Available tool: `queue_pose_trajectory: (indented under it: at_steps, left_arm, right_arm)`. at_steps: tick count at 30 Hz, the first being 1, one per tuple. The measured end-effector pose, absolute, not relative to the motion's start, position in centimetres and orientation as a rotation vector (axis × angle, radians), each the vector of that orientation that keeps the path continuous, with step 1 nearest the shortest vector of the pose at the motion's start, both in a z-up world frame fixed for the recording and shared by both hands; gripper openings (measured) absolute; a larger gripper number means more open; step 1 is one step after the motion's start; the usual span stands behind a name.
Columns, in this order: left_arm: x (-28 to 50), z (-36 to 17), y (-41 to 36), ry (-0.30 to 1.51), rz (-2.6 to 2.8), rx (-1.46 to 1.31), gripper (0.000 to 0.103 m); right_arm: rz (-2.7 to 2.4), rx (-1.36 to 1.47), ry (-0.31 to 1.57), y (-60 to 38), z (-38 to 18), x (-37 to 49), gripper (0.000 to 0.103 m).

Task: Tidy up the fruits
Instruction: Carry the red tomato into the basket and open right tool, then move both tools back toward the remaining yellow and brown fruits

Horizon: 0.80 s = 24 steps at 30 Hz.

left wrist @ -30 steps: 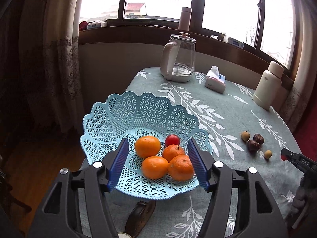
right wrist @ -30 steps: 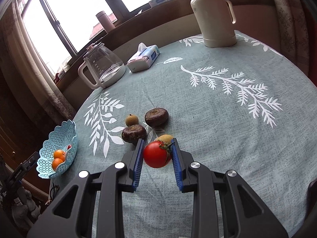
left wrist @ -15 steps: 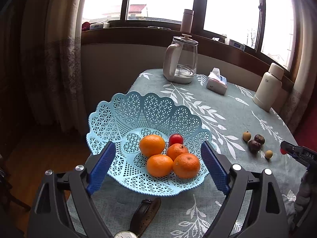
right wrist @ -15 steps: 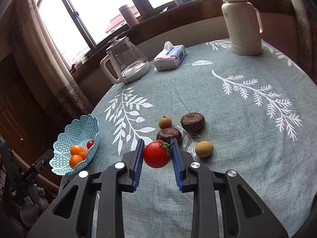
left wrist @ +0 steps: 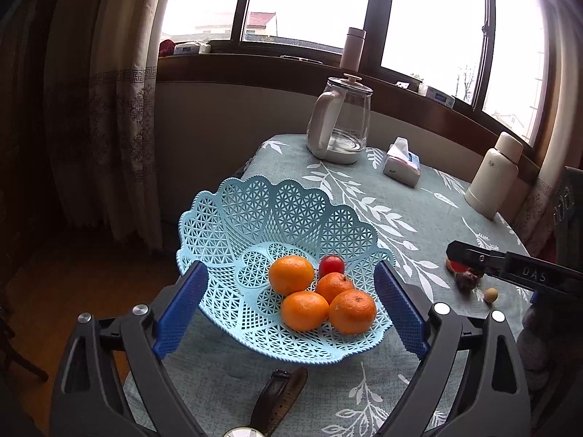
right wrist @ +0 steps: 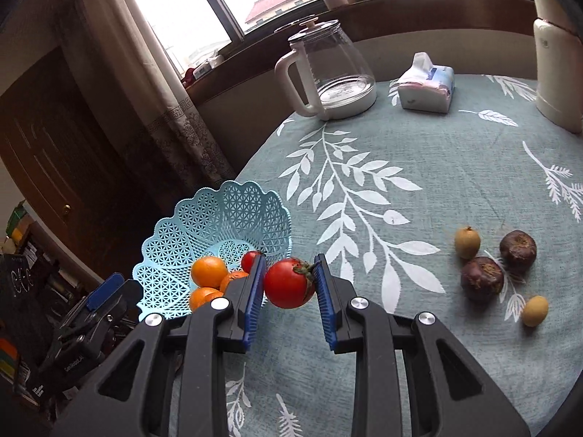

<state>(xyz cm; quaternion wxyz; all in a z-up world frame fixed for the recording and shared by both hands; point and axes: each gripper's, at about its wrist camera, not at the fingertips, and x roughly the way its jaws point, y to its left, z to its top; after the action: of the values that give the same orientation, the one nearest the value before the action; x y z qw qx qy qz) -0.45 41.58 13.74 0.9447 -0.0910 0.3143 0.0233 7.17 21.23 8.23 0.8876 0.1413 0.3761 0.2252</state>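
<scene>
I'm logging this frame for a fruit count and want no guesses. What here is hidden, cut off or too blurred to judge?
- Left wrist view: the wristwatch face is cut off by the bottom edge.
- Left wrist view: the right gripper covers the loose fruits beside it and most of its tomato.
- Right wrist view: the right gripper and its tomato hide part of the basket, so its oranges can't be counted.

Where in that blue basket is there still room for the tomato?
The basket's far and left side is bare lattice. The near right is crowded: four oranges and a small red fruit cluster there. The right gripper grips the tomato; the left gripper is open.
</scene>
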Motion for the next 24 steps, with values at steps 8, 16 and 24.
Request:
queue_pose_trajectory:
  at_steps: [8, 16, 24]
  left_arm:
    - [-0.3, 13.4, 41.7, 0.651, 0.033, -0.2, 0.094]
    - [0.3, 12.7, 41.7, 0.672, 0.028, -0.196, 0.094]
    - [1.8, 10.8, 38.7, 0.741, -0.019, -0.109, 0.094]
  right_arm:
    - [0.52, 0.322, 0.864, 25.2, 7.1, 9.8, 0.029]
    - [0.478, 0.369, 0.861, 23.2, 6.4, 9.5, 0.032]
    - [0.439, 0.409, 0.851, 20.5, 5.8, 8.5, 0.032]
